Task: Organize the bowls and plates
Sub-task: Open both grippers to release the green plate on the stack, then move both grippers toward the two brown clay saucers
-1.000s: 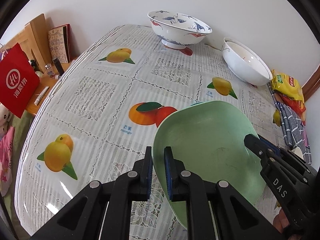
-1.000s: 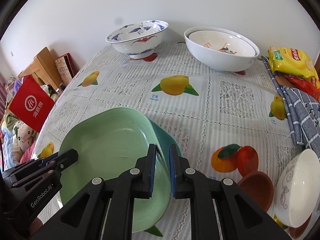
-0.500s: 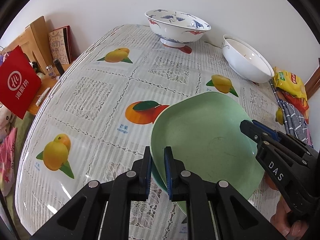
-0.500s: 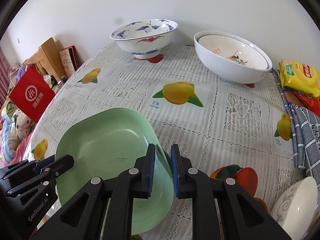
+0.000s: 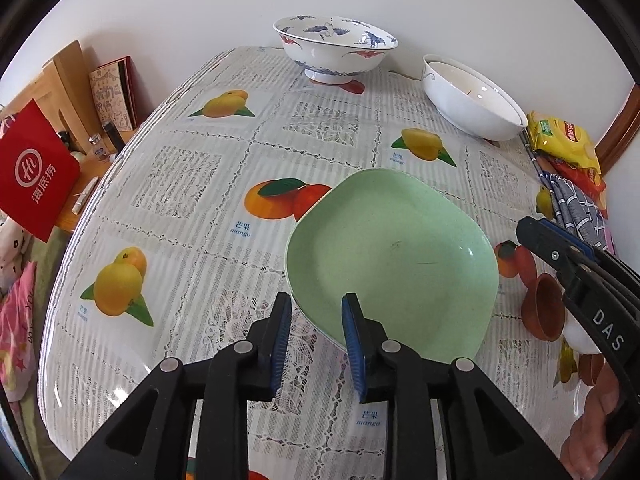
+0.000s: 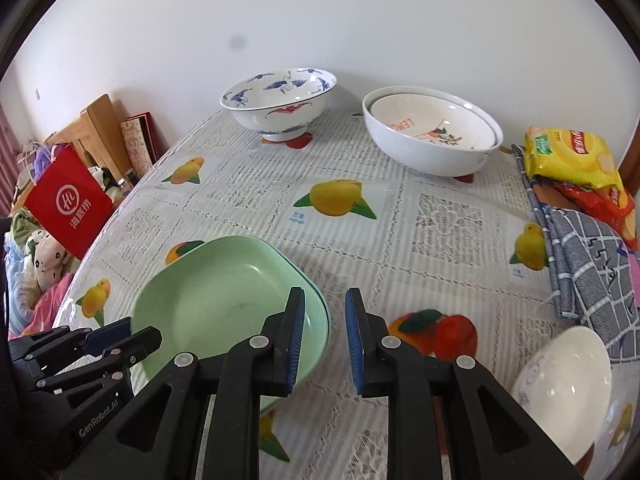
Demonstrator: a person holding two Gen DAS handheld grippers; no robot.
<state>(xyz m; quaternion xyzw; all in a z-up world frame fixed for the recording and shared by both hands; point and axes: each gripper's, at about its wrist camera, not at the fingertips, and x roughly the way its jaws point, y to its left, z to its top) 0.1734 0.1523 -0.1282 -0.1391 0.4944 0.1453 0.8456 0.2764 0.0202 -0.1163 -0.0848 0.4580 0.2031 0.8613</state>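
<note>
A pale green square plate point(image 5: 392, 256) lies flat on the fruit-print tablecloth, stacked on a teal plate whose rim point(image 6: 310, 276) just shows under it. My left gripper point(image 5: 316, 320) straddles the green plate's near-left rim; its jaws are opening and the pads stand clear of the rim. My right gripper point(image 6: 324, 320) is at the opposite rim point(image 6: 326, 320), jaws also opening, the edge loose beside the left pad. Each gripper shows in the other's view: the right gripper point(image 5: 536, 236), the left gripper point(image 6: 132, 336).
A blue-and-white bowl point(image 6: 280, 100) and nested white bowls point(image 6: 432, 136) stand at the back. A small white bowl point(image 6: 560, 380), brown cups point(image 5: 544, 308), a checked cloth point(image 6: 592, 264) and snack packs point(image 6: 568, 156) crowd the right. A red bag point(image 5: 36, 176) hangs off the table's left edge.
The green plate has come down from a tilted hold to lie flat on the teal plate. Both grippers' jaws have parted and let go of its rim.
</note>
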